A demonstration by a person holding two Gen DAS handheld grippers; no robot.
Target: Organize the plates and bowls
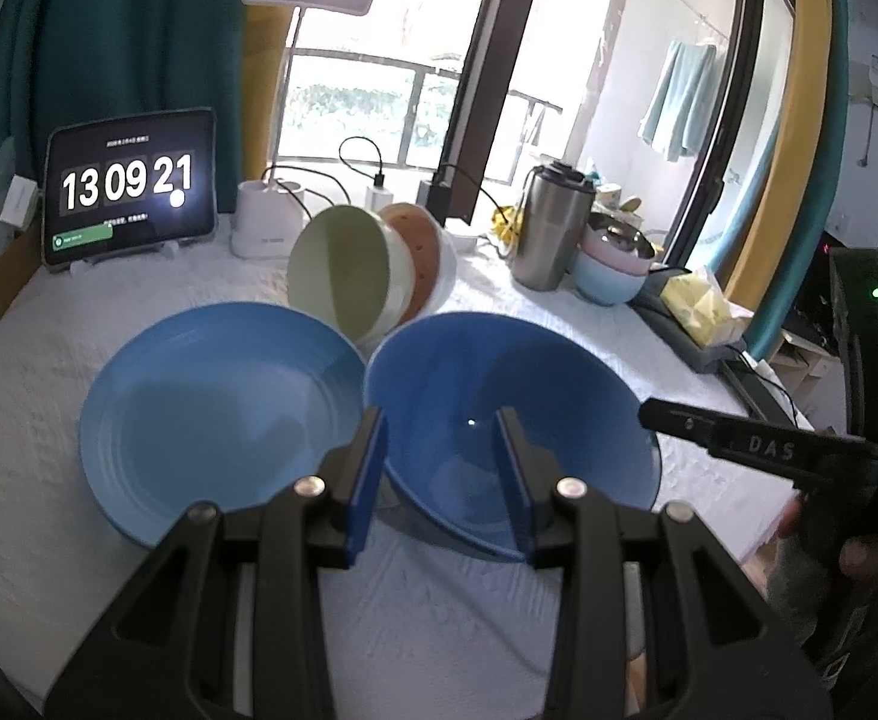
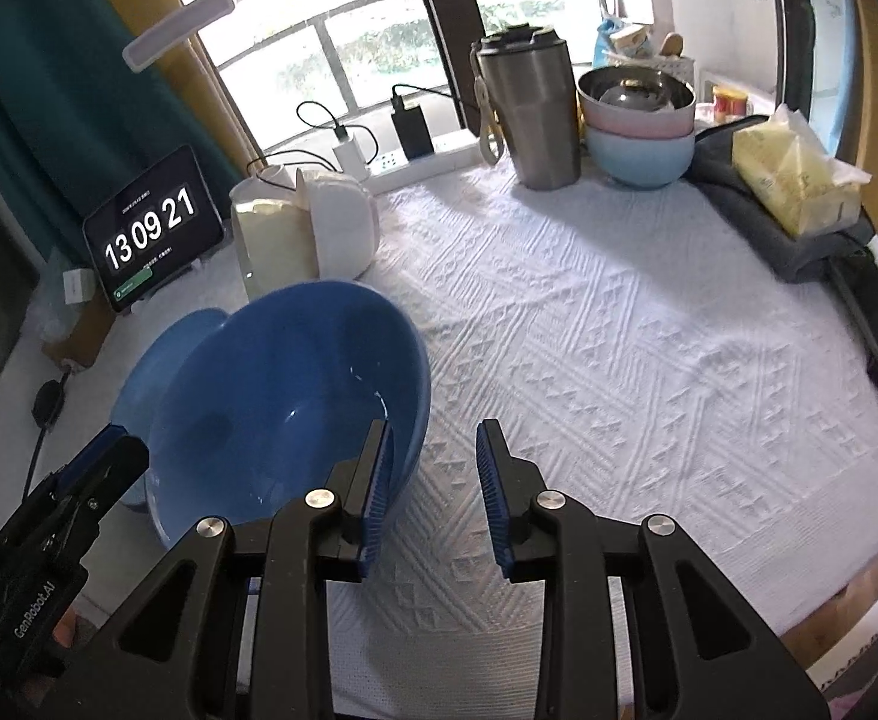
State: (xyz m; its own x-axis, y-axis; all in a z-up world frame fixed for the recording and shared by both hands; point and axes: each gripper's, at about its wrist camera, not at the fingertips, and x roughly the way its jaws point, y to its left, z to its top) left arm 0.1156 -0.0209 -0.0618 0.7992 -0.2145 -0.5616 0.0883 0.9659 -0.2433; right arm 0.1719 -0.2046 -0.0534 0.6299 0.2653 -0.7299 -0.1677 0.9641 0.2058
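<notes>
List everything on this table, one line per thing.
plate: one, light blue, front left
deep bowl: one, dark blue, tilted, beside plate
nested bowls: several, green, white, orange, on edge behind plate
stacked bowls: three, steel, pink, pale blue, far right
tumbler: one, steel, beside the stack
tablet: one, black, far left
tissue pack: one, yellow, right edge
tablecloth: one, white, underneath
left gripper: fingers astride deep bowl's rim
right gripper: fingers apart, beside deep bowl's rim

Daylight from the overexposed window (image 1: 378, 90) backlights both views; fisheye edges curve, darken and blur.
</notes>
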